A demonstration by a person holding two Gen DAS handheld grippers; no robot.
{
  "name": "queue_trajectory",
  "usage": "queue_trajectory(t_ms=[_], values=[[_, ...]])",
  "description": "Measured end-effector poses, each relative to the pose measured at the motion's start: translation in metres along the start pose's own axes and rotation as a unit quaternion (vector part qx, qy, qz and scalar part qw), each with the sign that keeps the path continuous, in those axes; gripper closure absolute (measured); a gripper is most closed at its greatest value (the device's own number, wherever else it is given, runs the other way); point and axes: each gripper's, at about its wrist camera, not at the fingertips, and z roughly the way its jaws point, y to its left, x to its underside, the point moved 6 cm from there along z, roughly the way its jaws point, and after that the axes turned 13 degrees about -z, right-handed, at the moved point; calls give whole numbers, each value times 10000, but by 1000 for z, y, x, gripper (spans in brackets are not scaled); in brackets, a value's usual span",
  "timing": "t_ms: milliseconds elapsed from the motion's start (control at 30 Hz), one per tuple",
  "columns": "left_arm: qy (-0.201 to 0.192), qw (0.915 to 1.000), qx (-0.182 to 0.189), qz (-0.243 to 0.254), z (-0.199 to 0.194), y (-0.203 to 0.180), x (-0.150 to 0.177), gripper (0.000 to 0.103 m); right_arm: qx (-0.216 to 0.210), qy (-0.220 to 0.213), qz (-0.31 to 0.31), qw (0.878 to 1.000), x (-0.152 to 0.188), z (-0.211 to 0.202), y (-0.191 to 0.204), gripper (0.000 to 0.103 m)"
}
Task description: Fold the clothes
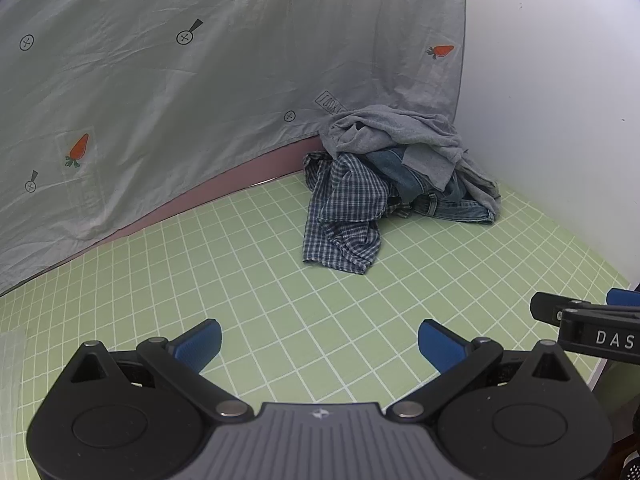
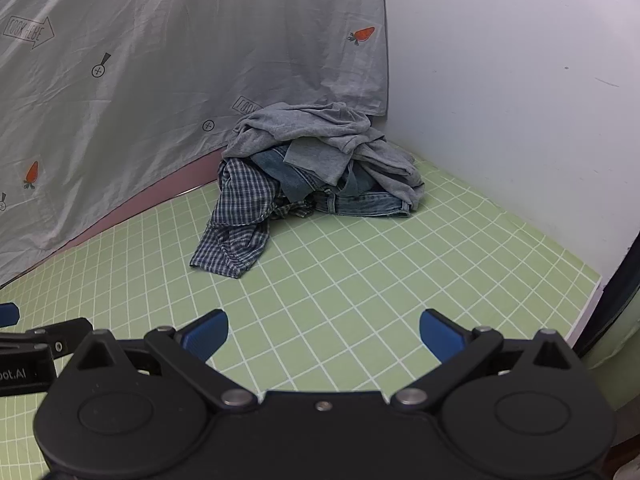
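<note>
**Soft, even light, heavy fisheye bend**

Both views are evenly lit and a bit flat, with no glare anywhere. The pile of clothes (image 1: 400, 184) throws only a faint, soft shadow onto the green gridded mat (image 1: 280, 280) right beside it. Grid lines curve harder the farther they sit from the pile, and the corners go dark. Focus is decent around the pile, colours slightly washed out.

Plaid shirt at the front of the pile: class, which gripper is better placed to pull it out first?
Probably left. The plaid shirt trails toward the left gripper; both grippers have open jaws, right gripper faces it less squarely.
</note>
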Motion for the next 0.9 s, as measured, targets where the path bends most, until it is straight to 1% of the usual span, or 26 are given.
queue_trajectory(t_ms=[667, 900], values=[[-15, 10000, 11, 33, -4, -1, -1, 0, -33, -50, 70, 10000, -2, -6, -4, 0], [-30, 10000, -37, 35, -4, -1, 0, 0, -40, -34, 114, 9999, -1, -5, -5, 0]])
